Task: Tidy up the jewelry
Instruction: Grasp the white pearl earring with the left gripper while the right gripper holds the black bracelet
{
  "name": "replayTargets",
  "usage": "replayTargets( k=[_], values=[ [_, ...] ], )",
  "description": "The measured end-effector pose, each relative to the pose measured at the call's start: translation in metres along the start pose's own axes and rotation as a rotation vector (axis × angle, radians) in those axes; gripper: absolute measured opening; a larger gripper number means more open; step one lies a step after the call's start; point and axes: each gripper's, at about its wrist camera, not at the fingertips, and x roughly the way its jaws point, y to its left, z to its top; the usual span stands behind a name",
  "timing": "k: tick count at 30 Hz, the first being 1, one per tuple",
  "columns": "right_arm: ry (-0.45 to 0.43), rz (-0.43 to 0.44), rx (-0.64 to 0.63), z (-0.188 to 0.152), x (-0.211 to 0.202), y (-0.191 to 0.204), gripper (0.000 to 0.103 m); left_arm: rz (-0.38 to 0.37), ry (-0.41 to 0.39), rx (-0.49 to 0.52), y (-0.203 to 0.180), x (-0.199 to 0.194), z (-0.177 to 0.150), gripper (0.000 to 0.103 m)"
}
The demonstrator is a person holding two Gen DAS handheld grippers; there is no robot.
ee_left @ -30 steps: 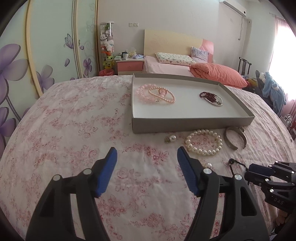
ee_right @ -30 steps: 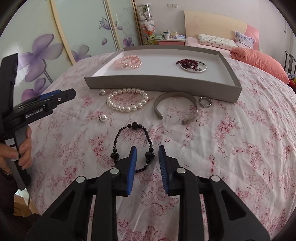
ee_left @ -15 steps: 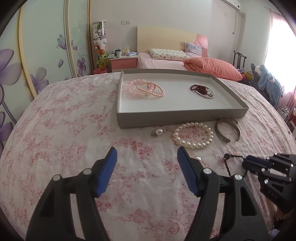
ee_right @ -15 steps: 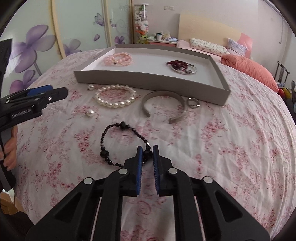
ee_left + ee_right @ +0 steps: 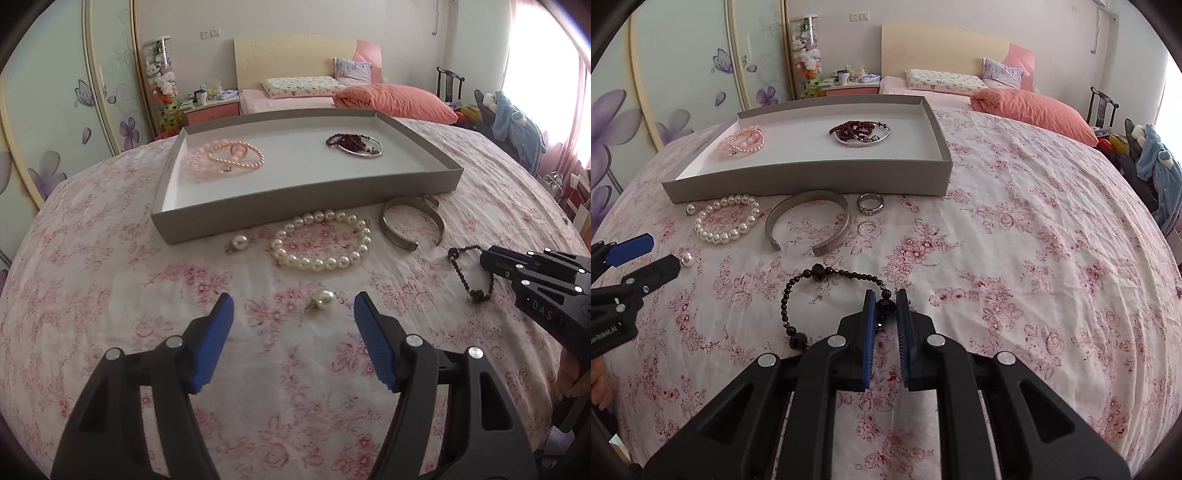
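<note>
Since the earlier frames the right gripper (image 5: 884,314) has narrowed from a loose straddle to a pinch on the black beaded bracelet (image 5: 827,275), and the left wrist view has drifted so that a loose pearl earring (image 5: 322,300) now lies between the fingers of the left gripper (image 5: 293,325); that gripper stays spread wide and holds nothing.

Pinching one large bead at the near right of the loop looks sensible, since the strand is limp and a single bead gives the pads something firm; most of the bracelet lies on the pink floral bedspread (image 5: 1015,258), though in the left view the part beside the fingers seems to hang slack, so whether it is fully down I cannot tell; the blue pads stand close on either side of the bead, clenched on it as far as the view shows.

Far from both grippers sits the shallow grey cardboard tray (image 5: 812,181), the likely home for each piece; it already holds pink pearl bracelets (image 5: 744,142) at its left and a dark red bead strand with a silver bangle (image 5: 860,133) further right.

Near the tray's front wall lie a white pearl bracelet (image 5: 726,219), an open silver cuff bangle (image 5: 809,221), a silver ring (image 5: 870,203) and a second pearl earring (image 5: 238,243); these and the wall itself lie between the held bracelet and the tray floor, so the carry should go up and over.
</note>
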Motion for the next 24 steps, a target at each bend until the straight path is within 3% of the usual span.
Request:
replayTargets(
  k=[9, 24],
  values=[
    [0.000, 0.006, 0.006, 0.000, -0.001, 0.000, 0.012, 0.022, 0.043, -0.004, -0.011, 0.017, 0.003, 0.050],
    [0.000, 0.011, 0.009, 0.000, -0.001, -0.001, 0.012, 0.028, 0.037, -0.025, -0.015, 0.020, 0.007, 0.031]
  ],
)
